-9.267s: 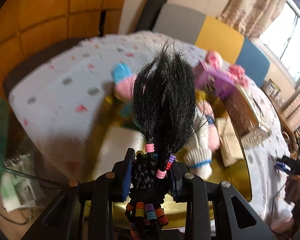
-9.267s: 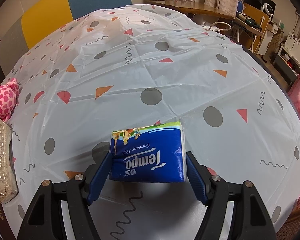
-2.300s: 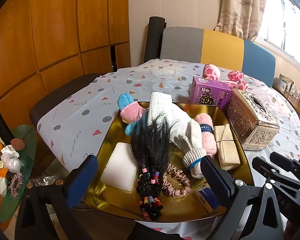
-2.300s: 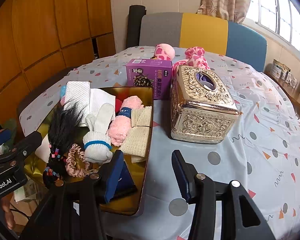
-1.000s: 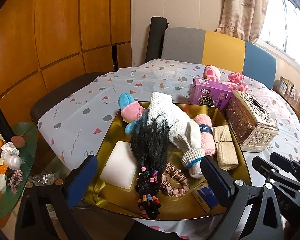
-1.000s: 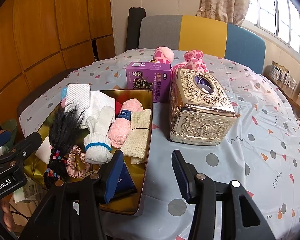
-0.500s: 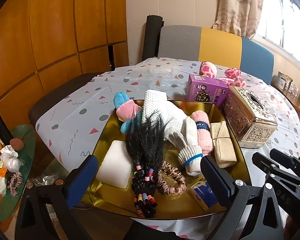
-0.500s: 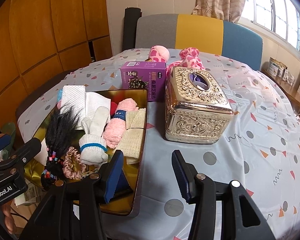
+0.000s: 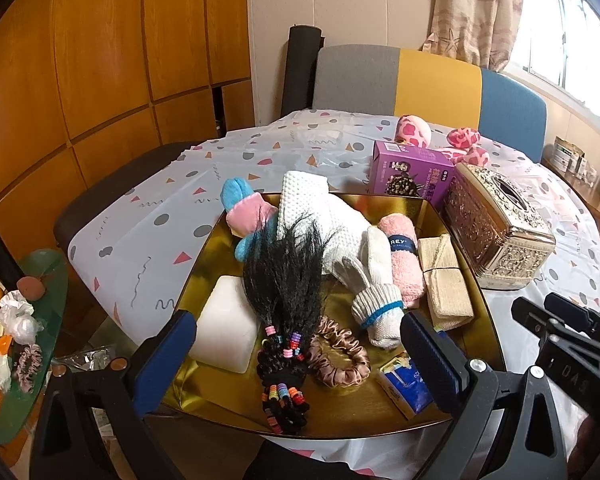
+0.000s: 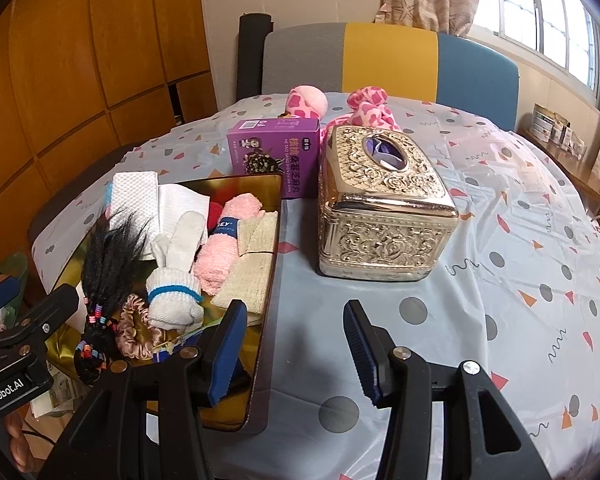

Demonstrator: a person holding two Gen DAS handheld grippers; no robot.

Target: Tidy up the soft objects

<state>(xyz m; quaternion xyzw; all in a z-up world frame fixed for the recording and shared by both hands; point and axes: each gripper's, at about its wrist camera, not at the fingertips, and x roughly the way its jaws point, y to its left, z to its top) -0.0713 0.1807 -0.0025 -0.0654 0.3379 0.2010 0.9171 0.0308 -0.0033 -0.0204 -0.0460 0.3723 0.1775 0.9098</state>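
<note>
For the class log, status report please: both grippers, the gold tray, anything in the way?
Left gripper open, empty. Right gripper open, empty. Shiny gold tray full of soft items, blue tissue pack inside. Ornate gold tissue box beside the tray.

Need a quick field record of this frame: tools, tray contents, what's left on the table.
left tool: open, empty, above the tray's near edge
right tool: open, empty, over the tray's right rim and the tablecloth
gold tray: holds black hairpiece, scrunchie, white glove, pink towel roll, blue tissue pack
outside tray: gold tissue box, purple box, pink spotted plush
</note>
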